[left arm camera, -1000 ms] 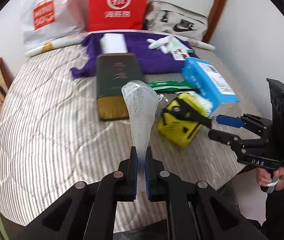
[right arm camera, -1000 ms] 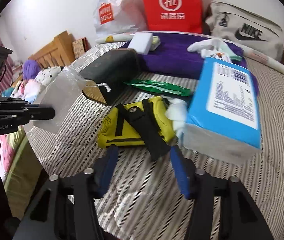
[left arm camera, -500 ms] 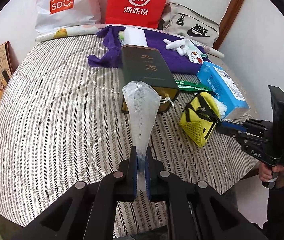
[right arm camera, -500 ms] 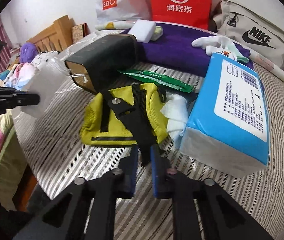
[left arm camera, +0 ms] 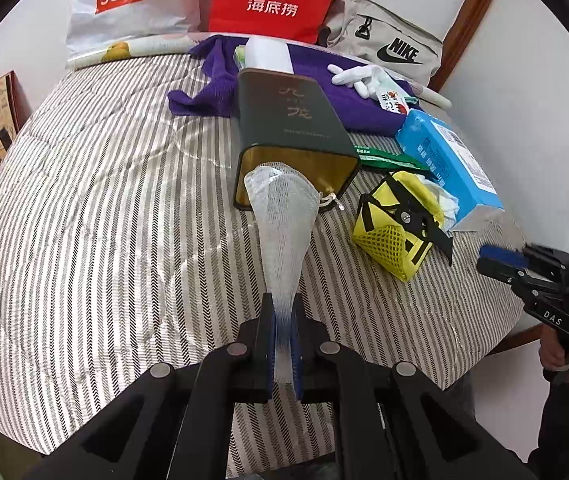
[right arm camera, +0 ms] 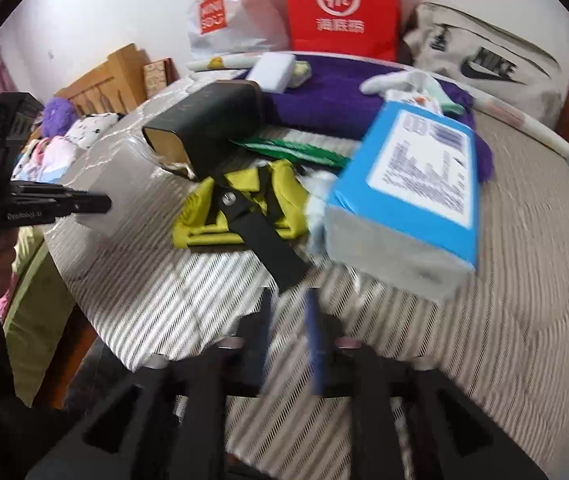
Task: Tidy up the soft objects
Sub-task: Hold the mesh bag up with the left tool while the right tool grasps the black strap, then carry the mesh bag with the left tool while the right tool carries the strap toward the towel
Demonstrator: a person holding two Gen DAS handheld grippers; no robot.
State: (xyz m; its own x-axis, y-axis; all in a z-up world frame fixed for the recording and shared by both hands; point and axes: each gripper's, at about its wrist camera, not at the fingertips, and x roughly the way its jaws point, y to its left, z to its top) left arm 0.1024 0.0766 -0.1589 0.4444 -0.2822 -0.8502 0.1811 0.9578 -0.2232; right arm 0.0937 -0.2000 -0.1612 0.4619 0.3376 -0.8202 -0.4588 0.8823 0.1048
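My left gripper is shut on a white mesh drawstring pouch and holds it upright above the striped bedspread. A yellow mesh pouch with a black strap lies right of it, and shows in the right wrist view. My right gripper is blurred, its jaws a small gap apart, just short of the black strap's end and holding nothing. The right gripper also shows at the bed's right edge.
A dark green box lies open-ended behind the white pouch. A blue tissue pack, green sachet, purple towel, white glove, white sponge, shopping bags and a Nike bag fill the far side.
My right gripper closed on the yellow pouch's strap, then let go and pulled back toward the bed edge. The left gripper keeps holding the white pouch and has drawn back a little.
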